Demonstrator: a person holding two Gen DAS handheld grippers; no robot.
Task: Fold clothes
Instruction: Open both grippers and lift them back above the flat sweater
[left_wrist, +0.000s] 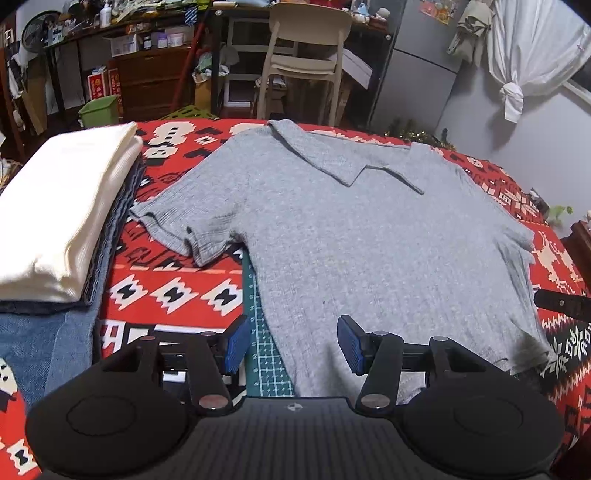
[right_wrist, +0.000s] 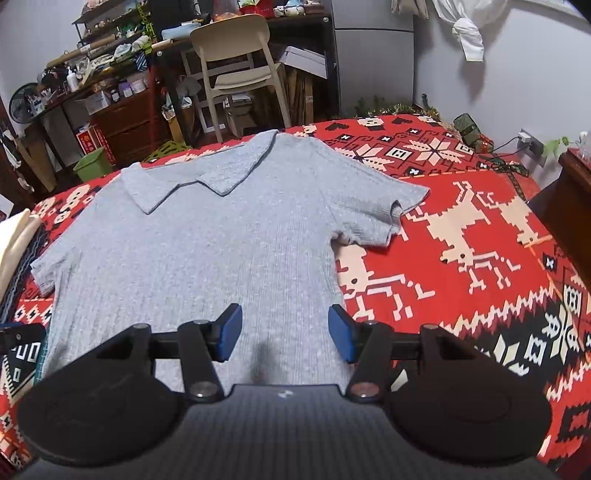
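Lying flat on the red patterned blanket (right_wrist: 461, 206) is a grey ribbed polo shirt (left_wrist: 369, 240), collar far away. The left gripper (left_wrist: 291, 345) and right gripper (right_wrist: 285, 334) both hang wide open over its bottom hem, holding nothing. The shirt looks soft, light and floppy. I would pinch the sleeve edges or hem corners.

Beige chair (left_wrist: 303, 55) beyond red patterned blanket (right_wrist: 461, 229)
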